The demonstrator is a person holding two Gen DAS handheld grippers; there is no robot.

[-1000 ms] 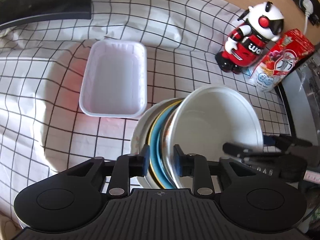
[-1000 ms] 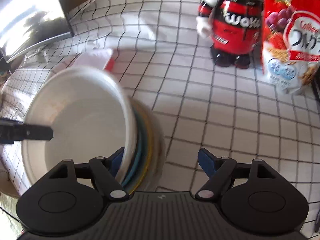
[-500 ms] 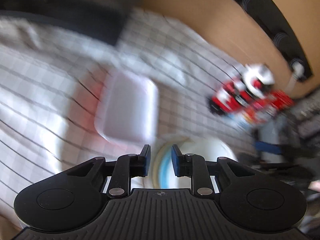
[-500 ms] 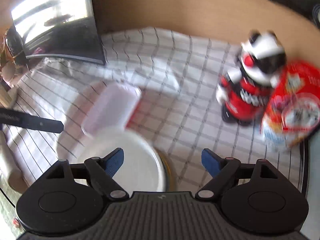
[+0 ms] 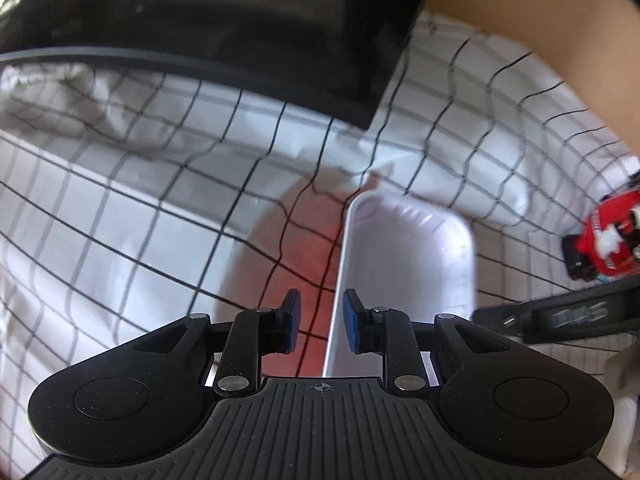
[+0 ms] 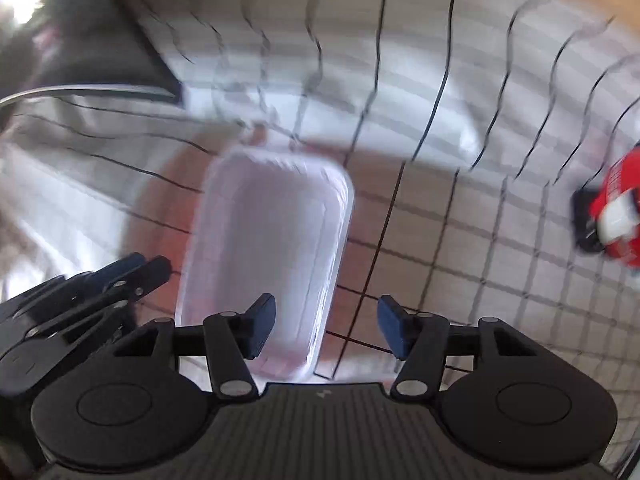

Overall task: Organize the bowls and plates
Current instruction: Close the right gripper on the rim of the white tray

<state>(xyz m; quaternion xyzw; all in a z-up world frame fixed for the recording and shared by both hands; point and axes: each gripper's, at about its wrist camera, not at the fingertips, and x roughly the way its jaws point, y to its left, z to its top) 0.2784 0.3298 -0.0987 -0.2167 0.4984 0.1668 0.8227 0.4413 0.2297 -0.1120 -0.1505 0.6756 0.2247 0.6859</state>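
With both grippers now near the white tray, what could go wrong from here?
1. The white tray looks thin and light; the right gripper, jaws just closing astride its right rim, might bend or tip it.
2. The left gripper, open over the left rim, sits close to the other tool, so they could collide.
3. The wrinkled checked cloth may snag.

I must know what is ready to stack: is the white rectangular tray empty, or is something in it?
Empty. The white tray lies open side up on the checked cloth, and both wrist views show only its bare white floor.
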